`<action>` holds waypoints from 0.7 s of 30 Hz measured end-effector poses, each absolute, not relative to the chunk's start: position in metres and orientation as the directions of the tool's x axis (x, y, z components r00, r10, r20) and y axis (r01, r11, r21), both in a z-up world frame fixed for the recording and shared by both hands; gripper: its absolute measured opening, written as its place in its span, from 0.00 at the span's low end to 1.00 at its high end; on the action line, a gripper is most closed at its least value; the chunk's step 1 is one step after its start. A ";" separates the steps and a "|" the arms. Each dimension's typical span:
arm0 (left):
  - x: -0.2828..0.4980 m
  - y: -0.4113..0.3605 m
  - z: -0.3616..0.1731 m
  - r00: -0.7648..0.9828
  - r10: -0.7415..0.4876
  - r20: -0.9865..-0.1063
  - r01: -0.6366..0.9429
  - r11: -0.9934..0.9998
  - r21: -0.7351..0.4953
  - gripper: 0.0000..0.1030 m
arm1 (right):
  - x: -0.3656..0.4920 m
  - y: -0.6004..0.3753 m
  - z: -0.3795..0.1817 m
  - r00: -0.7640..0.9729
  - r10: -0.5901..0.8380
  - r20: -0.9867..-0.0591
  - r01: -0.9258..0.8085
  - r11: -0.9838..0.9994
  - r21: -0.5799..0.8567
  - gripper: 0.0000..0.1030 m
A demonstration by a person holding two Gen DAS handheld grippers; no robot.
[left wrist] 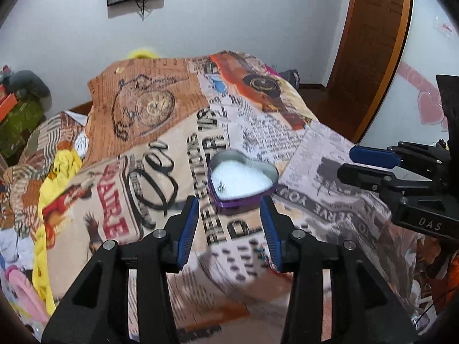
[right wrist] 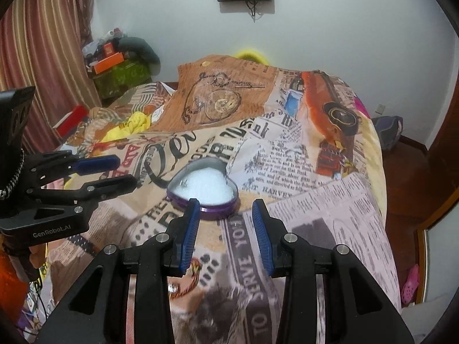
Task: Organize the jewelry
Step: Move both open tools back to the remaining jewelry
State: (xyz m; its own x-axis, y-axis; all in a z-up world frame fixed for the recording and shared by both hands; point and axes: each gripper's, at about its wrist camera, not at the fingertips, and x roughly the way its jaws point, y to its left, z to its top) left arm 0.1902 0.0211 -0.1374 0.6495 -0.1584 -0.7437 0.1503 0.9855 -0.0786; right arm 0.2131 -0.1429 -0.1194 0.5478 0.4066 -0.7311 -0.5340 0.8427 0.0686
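Note:
A purple heart-shaped tin with white foam lining lies open on the printed bedspread; it also shows in the right wrist view. A small silver piece of jewelry rests on the foam at its left side. A silver ring lies on the bedspread near my right gripper's left finger. My left gripper is open and empty, just short of the tin. My right gripper is open and empty, just short of the tin on its right side.
The bedspread covers a bed with lumps and folds. A yellow cloth lies at the left. Boxes and bags stand by the striped curtain. A wooden door is at the right. A pink slipper is on the floor.

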 end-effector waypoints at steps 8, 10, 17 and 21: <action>0.168 0.013 -0.163 0.592 -0.165 -0.789 0.132 0.985 -0.107 0.42 | 0.196 -0.145 -0.145 0.494 0.376 -0.784 -0.523 0.849 0.078 0.34; 0.165 0.013 -0.169 0.585 -0.170 -0.793 0.128 0.985 -0.116 0.42 | 0.192 -0.147 -0.150 0.484 0.369 -0.794 -0.520 0.850 0.078 0.34; 0.159 0.009 -0.187 0.548 -0.215 -0.808 0.117 0.977 -0.180 0.42 | 0.184 -0.151 -0.167 0.432 0.369 -0.823 -0.512 0.851 0.113 0.34; 0.152 0.006 -0.191 0.550 -0.206 -0.809 0.115 0.978 -0.171 0.42 | 0.177 -0.144 -0.168 0.413 0.387 -0.825 -0.533 0.837 0.127 0.34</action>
